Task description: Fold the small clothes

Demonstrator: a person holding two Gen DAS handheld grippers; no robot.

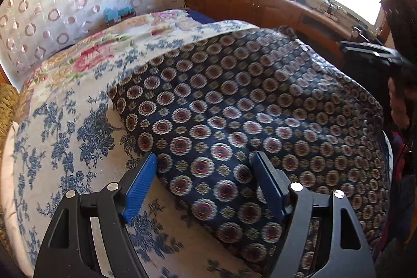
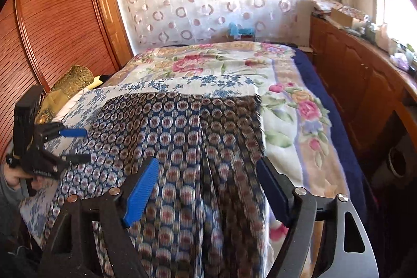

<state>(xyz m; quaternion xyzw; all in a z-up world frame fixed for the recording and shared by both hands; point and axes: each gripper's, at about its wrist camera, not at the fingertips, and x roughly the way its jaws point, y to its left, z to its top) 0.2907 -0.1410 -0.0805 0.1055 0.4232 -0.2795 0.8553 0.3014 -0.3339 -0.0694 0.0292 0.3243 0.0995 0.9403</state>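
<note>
While spread flat on bed (image 2: 307, 95), cloth (image 1: 247, 108) looks soft, light, limp; best pinched at corners; both claws, left (image 1: 206, 184) and right (image 2: 208, 189), spread wide.

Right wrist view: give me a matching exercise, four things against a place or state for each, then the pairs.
Things:
1. medallion-print garment
2. left gripper
3. wooden wardrobe
4. wooden cabinet

Place or state:
A. along the right, by the window
B. spread on the bed
C. open, at the garment's left edge
D. behind the bed, on the left

Pairs: 1-B, 2-C, 3-D, 4-A
</note>
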